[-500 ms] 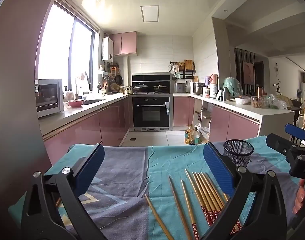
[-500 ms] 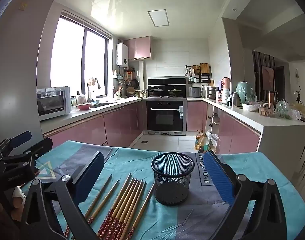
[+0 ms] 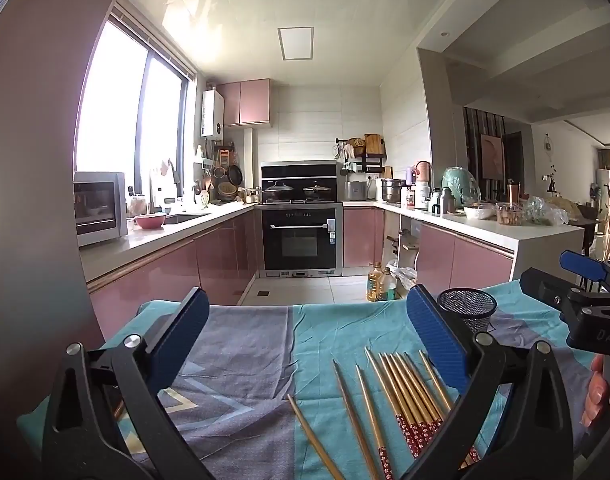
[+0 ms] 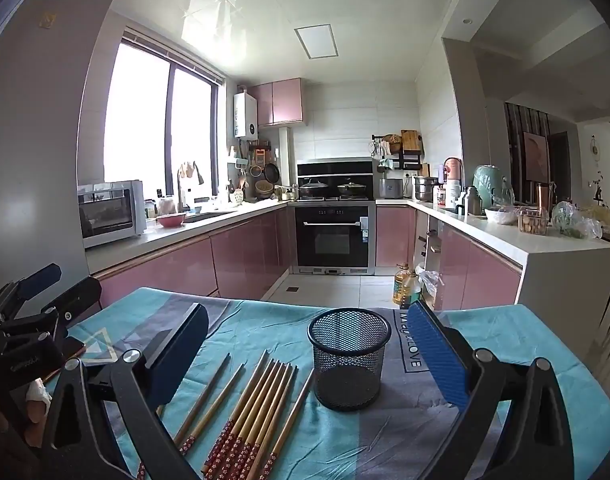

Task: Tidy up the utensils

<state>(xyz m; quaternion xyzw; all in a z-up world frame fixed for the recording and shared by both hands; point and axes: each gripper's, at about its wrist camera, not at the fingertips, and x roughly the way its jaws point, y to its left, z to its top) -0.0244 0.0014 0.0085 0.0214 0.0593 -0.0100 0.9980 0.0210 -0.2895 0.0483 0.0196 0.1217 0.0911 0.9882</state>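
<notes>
Two claws, both spread wide, nothing gripped: right claw (image 4: 305, 354) above desk, left claw (image 3: 305, 338) likewise. Chopsticks (image 4: 253, 404) lie flat on cloth (image 4: 525, 344) below right claw, most packed side by side, touching; a few loose ones apart at left. Mesh cup (image 4: 349, 358) upright just right of bundle, nearest stick almost at its base.

Risks, judged: pads closing on packed bundle take several sticks, or thin round stick rolls away. Cup looks light; long sticks dropped off-centre tip it. Wrinkled cloth snags tips.

chopsticks (image 3: 401, 404) ends cut off btm edge
</notes>
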